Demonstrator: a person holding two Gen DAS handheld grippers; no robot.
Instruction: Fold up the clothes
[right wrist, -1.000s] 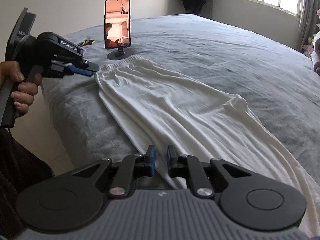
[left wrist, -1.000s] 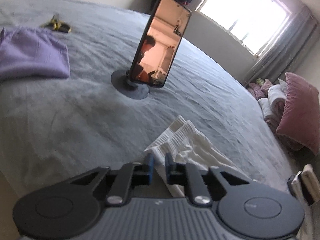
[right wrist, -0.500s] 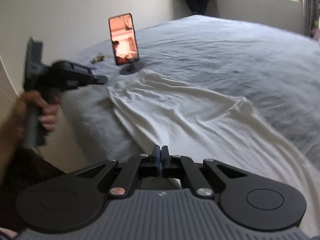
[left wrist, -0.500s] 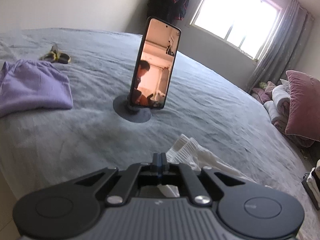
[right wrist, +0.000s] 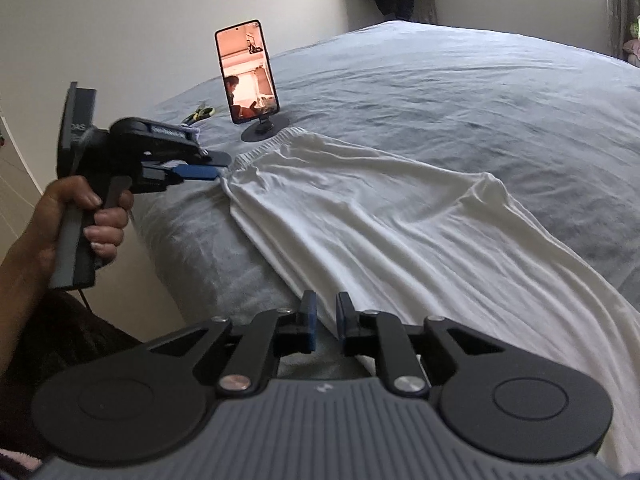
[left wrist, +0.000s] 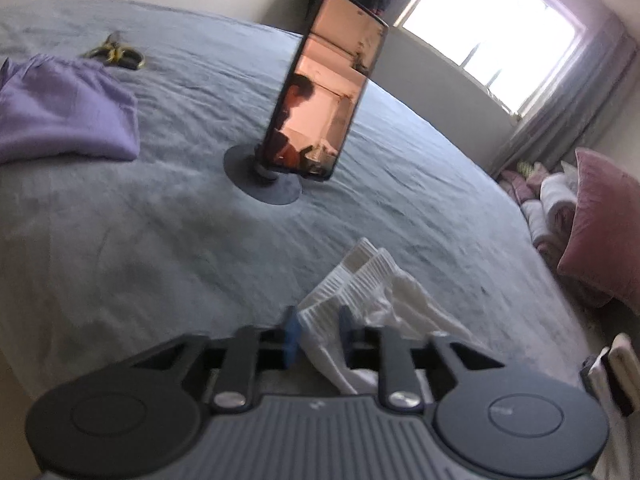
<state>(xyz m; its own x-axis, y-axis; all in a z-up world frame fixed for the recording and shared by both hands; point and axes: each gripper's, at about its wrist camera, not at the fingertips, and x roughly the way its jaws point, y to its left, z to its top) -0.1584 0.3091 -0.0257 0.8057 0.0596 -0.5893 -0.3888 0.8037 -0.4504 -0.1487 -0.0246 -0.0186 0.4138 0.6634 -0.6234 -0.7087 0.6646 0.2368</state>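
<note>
Right now my left gripper [left wrist: 318, 330] stands open around the ribbed waistband [left wrist: 352, 276] of the white trousers [right wrist: 400, 224] across the bed [right wrist: 440, 88], mid-frame; my right gripper [right wrist: 324, 322] gapes at their near edge. Both should bite deep, evenly.

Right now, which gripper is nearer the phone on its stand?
Left. The left gripper sits at the white garment's waistband corner, just short of the phone; the right gripper is at the garment's near edge, farther back.
</note>
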